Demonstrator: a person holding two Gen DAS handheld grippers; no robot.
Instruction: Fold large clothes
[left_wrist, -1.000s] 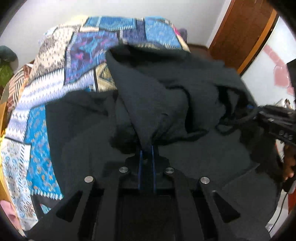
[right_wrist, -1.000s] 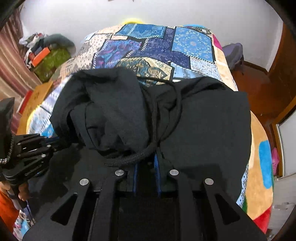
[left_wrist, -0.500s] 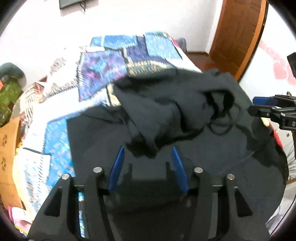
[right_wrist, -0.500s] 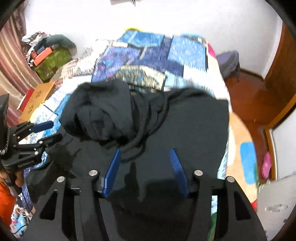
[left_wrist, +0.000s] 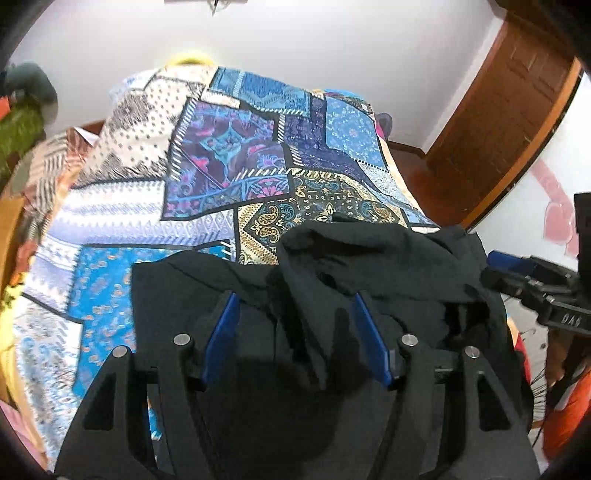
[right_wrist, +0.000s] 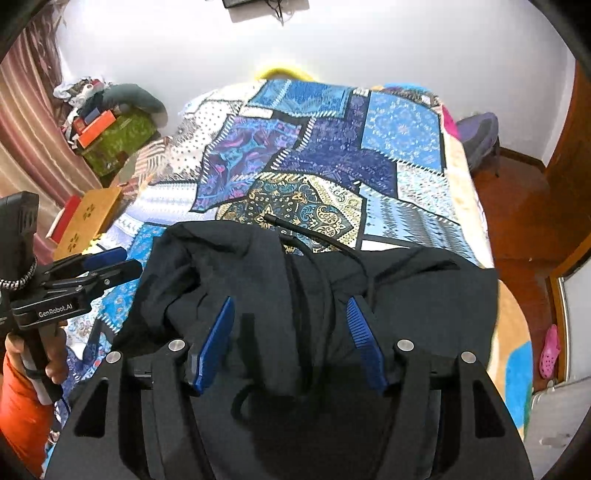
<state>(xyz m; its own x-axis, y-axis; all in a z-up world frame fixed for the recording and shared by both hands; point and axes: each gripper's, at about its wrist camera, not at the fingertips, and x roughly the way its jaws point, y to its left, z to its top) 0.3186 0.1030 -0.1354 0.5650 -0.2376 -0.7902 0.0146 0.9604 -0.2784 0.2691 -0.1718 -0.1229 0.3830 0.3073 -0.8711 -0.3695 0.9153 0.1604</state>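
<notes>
A black hoodie (left_wrist: 388, 266) lies on the near end of the bed, its hood bunched in the middle; it also shows in the right wrist view (right_wrist: 424, 295). Its drawstring (right_wrist: 314, 236) trails onto the bedspread. My left gripper (left_wrist: 293, 328) is open and empty, held above the hoodie's left part. My right gripper (right_wrist: 291, 328) is open and empty above the hood and cords. The right gripper shows at the right edge of the left wrist view (left_wrist: 532, 280); the left gripper shows at the left of the right wrist view (right_wrist: 99, 266).
A patchwork bedspread (right_wrist: 314, 155) in blue, purple and gold covers the bed. A wooden door (left_wrist: 498, 129) stands to the right. Boxes and clutter (right_wrist: 110, 125) sit left of the bed. A purple chair (right_wrist: 478, 136) stands at the far right corner.
Both grippers opened and let go of the hoodie, then drew back and up from it. The hood fabric dropped onto the garment.
</notes>
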